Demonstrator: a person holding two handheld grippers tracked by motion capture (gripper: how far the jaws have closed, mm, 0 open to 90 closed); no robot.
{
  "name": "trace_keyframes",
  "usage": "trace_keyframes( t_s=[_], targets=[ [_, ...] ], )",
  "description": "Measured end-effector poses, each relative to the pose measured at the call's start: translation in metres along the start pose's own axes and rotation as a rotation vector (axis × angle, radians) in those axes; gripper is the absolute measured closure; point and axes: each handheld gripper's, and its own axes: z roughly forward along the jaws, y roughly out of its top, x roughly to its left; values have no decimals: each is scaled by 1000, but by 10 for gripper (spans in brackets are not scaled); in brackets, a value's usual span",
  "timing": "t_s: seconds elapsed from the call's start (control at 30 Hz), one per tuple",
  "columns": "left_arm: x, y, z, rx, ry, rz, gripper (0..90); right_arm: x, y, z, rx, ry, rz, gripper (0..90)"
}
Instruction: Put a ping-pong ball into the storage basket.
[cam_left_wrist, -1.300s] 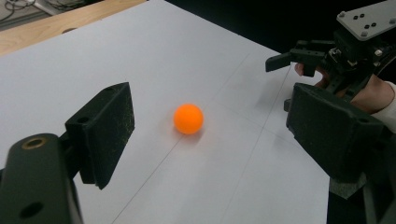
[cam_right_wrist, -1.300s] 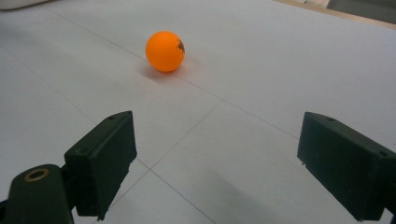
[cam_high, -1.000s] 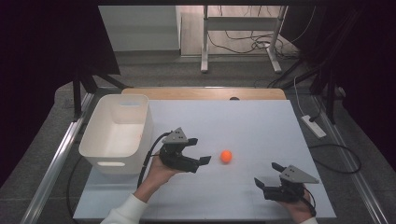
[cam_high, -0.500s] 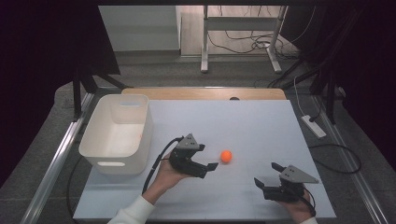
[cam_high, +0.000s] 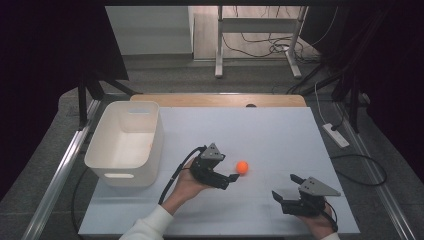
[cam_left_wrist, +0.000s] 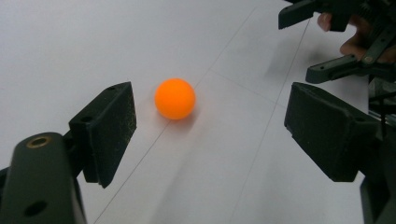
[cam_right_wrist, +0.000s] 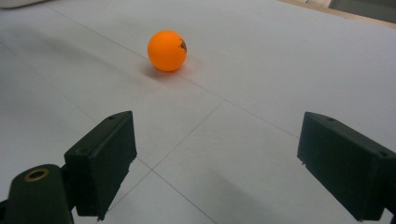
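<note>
The left gripper (cam_high: 231, 176), jaws wide open and empty, sits just left of the orange ball (cam_high: 242, 167) mid-desk. Likely light, rigid, smooth and prone to rolling: grip across its widest diameter. The right gripper (cam_high: 285, 195) rests open, empty.

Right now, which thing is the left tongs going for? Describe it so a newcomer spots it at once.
Start at the white bin on the left of the pale table. To its right, mid-table, the left tongs stand open, and just past their tips lies a small orange ball. It is the one round, brightly coloured thing on the table top.
</note>
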Motion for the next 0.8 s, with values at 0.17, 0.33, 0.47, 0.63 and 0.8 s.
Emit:
trace_keyframes(
  t_s=[0.17, 0.33, 0.47, 0.63, 0.8],
  targets=[
    [1, 2, 7, 15, 3, 8, 177, 0, 0, 0, -1, 1, 0, 113],
    [0, 5, 13, 19, 1, 13, 177, 0, 0, 0, 0, 2, 2, 112],
    [1, 7, 19, 26, 1, 12, 176, 0, 0, 0, 2, 2, 3, 113],
    [2, 8, 24, 37, -1, 10, 176, 0, 0, 0, 3, 3, 3, 113],
    [3, 9, 30, 45, -2, 1, 176, 0, -1, 0, 4, 4, 2, 113]
  ],
)
